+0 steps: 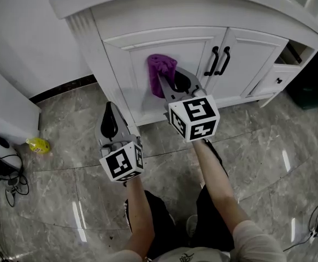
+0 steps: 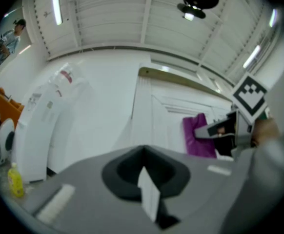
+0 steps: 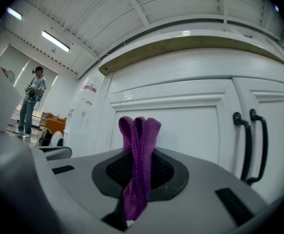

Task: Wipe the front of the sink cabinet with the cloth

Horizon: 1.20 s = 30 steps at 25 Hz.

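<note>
While the right gripper [image 3: 133, 194] clamps the cloth [image 3: 139, 143], jaws hiding its lower end, the left gripper [image 2: 147, 186] sits closed.

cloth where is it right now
In the head view the cloth is clamped in the right gripper, up at the cabinet's left door, just left of the two black handles.
</note>
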### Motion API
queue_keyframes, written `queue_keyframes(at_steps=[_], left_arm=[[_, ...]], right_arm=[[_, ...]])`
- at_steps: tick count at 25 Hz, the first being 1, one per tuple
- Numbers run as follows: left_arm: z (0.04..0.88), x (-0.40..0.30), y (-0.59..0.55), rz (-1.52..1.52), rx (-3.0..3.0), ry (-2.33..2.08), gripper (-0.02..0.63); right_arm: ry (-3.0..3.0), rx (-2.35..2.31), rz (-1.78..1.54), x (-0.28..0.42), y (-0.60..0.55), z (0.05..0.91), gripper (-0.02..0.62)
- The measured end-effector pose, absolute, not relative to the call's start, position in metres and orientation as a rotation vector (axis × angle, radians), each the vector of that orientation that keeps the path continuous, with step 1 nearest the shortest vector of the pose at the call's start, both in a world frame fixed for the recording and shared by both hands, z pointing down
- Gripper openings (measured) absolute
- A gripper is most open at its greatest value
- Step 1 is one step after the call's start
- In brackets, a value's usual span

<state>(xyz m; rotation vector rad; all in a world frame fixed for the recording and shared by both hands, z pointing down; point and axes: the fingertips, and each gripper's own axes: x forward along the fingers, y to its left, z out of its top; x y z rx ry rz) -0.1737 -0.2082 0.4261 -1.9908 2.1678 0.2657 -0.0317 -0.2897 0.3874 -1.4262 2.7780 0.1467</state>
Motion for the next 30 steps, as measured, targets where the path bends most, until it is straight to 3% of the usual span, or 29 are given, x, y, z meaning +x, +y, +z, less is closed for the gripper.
queue_keyframes(at_steps=[12, 30], left_arm=[[0.427, -0.148, -0.215, 0.207, -2.037, 2.090, 0.005], [0.405, -0.146, -0.206, 0.269, -1.989, 2.110, 0.005]], right_arm=[[2.555, -1.835, 0.131, 0.087, -0.313, 0.400, 0.052], [2.454, -1.896, 0.121, 0.109, -0.300, 0.398, 0.052]])
